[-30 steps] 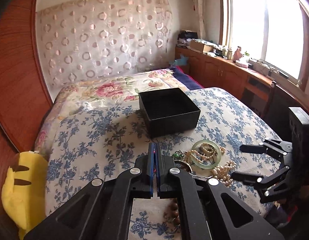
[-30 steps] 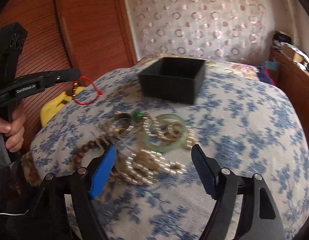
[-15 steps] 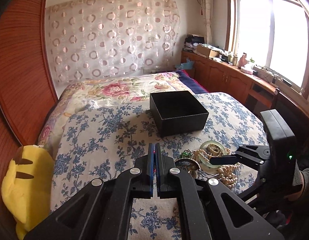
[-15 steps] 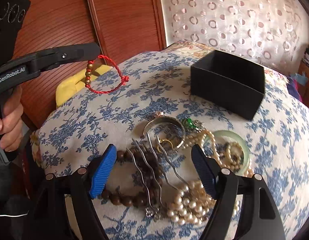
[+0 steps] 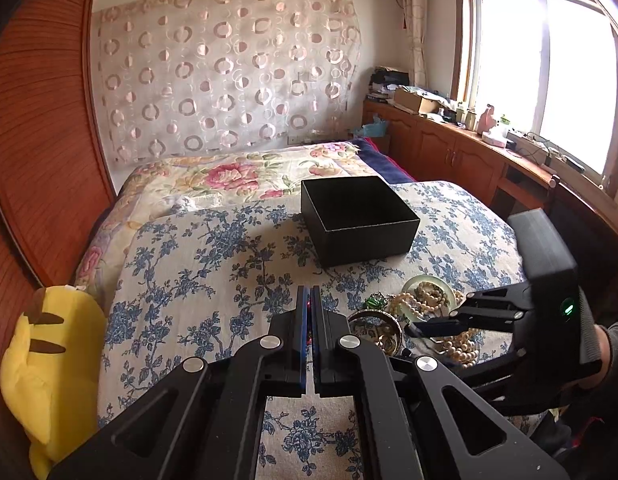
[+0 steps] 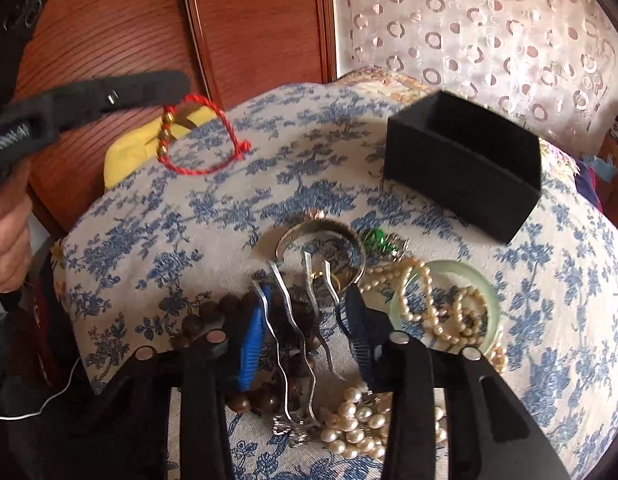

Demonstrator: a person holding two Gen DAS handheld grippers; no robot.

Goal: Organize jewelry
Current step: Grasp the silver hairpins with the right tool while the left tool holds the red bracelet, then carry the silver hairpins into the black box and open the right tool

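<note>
Silver wavy hairpins [image 6: 297, 344] are lying on the jewelry pile near the bed's [image 5: 213, 264] front edge, and the right gripper [image 6: 305, 332] is closing its jaws around them. The left gripper [image 6: 177, 86] is pinching a red cord bracelet [image 6: 205, 136], fully shut, above the bed. A black box [image 5: 359, 220] is sitting open farther back, mid-bed.

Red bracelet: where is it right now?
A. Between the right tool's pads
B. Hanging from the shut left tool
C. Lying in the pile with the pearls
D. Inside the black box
B: in the right wrist view the red bracelet dangles from the tip of the left tool, above the bedspread and apart from the black box and the pearls.
</note>
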